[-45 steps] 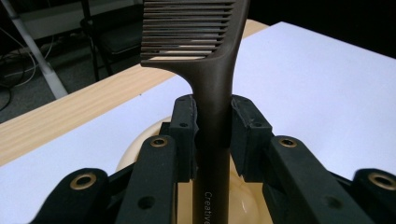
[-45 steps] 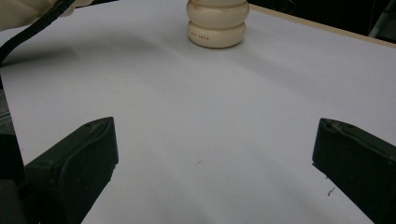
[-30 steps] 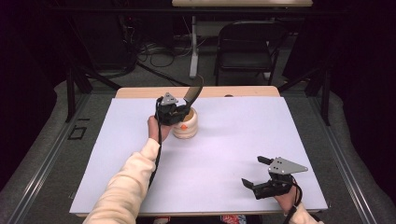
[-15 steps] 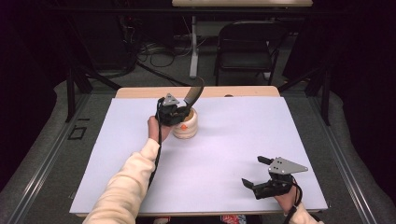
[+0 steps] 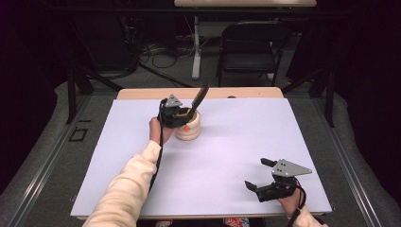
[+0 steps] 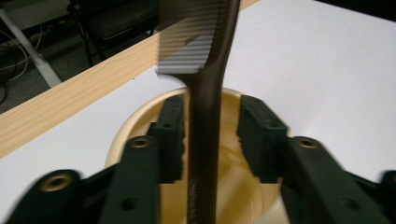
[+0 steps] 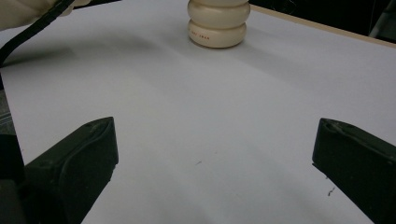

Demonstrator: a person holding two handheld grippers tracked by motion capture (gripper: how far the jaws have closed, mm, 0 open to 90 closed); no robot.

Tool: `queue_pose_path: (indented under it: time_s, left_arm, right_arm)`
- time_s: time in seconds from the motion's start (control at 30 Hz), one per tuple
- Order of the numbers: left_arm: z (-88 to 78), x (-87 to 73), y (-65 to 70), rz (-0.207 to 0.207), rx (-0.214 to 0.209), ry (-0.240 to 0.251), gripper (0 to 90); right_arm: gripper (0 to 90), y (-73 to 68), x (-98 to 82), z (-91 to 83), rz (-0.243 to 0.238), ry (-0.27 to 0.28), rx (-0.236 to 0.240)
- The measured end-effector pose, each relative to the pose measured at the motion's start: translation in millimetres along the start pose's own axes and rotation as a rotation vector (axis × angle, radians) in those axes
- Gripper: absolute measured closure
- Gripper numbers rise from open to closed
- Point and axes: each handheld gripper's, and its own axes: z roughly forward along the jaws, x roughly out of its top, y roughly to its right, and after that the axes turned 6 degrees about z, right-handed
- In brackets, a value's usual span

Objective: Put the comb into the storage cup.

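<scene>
Two grippers are on the white table sheet (image 5: 227, 156), and we report them from the person's edge outward. Nearest, the right gripper (image 5: 265, 177) sits low over the near right part of the sheet, its jaws spread wide with nothing between them. Farther out, toward the wooden far edge (image 5: 142, 93), the left gripper (image 5: 185, 115) is poised at the mouth of a cream holder (image 5: 189, 130), a squat pot with ribbed, ring-stacked sides and a small red mark low on its wall. A black comb (image 6: 203, 116) stands in that pot, handle down, its toothed end leaning up and away. We note that the left jaws have just been opening; the comb handle stands between them, lying against one pad with a clear gap at the other, so it is no longer clamped.
</scene>
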Motion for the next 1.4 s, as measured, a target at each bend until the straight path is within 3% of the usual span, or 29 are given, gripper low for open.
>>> queue_pose_path:
  time_s: [0.17,0.37,0.73,0.9,1.4]
  left_arm:
    - [-10.1,1.4,-3.3,-0.029,-0.022,0.032,37.5]
    - [-23.2,6.3,-2.1,-0.013,-0.012,0.033,20.0]
    - [-41.3,7.5,-2.5,-0.014,-0.004,0.013,4.5]
    - [-50.3,6.1,0.2,-0.011,0.001,0.007,0.3]
    - [-80.4,-4.7,7.8,-0.009,0.042,-0.011,0.2]
  right_arm:
    - [0.0,0.0,0.0,0.2,0.0,0.0,0.001]
    - [0.0,0.0,0.0,0.2,0.001,0.0,0.0]
    - [0.0,0.6,-0.4,0.4,0.005,-0.002,0.004]
    - [0.0,0.1,-0.3,0.8,0.003,-0.005,0.002]
    - [0.0,-0.6,0.0,1.4,0.002,-0.011,-0.001]
